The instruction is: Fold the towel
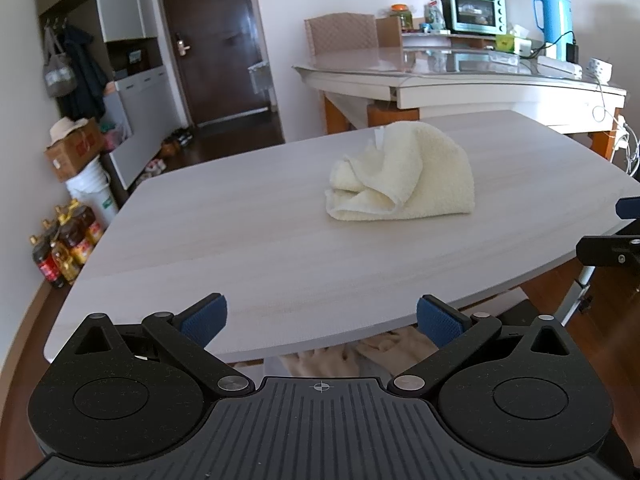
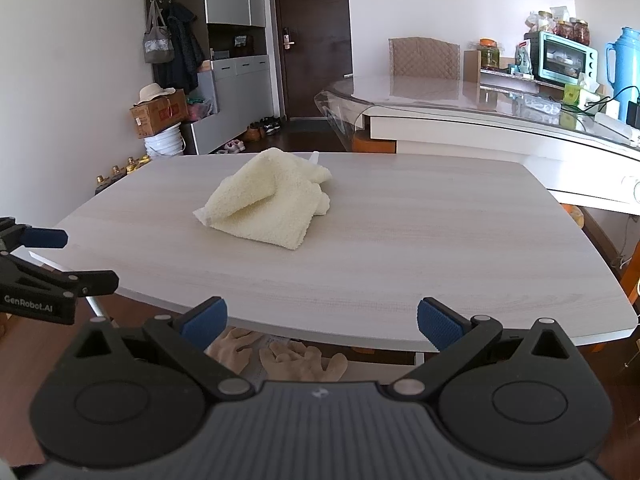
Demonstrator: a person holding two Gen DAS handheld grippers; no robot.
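The left gripper point(image 1: 322, 318) hangs at the near edge of the pale wood-grain table point(image 1: 240, 248), blue-padded jaws spread wide and holding nothing. The crumpled cream terry towel point(image 1: 400, 174) lies mid-table, well ahead of both. The right gripper point(image 2: 322, 318) likewise gapes wide, apart from the cloth.

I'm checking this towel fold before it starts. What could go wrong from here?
The towel lies crumpled in overlapping layers, so a pinch may catch several at once and fold it unevenly. Both the left gripper and the right gripper are open at the near edge of the table, so dragging the towel closer could pull it off.
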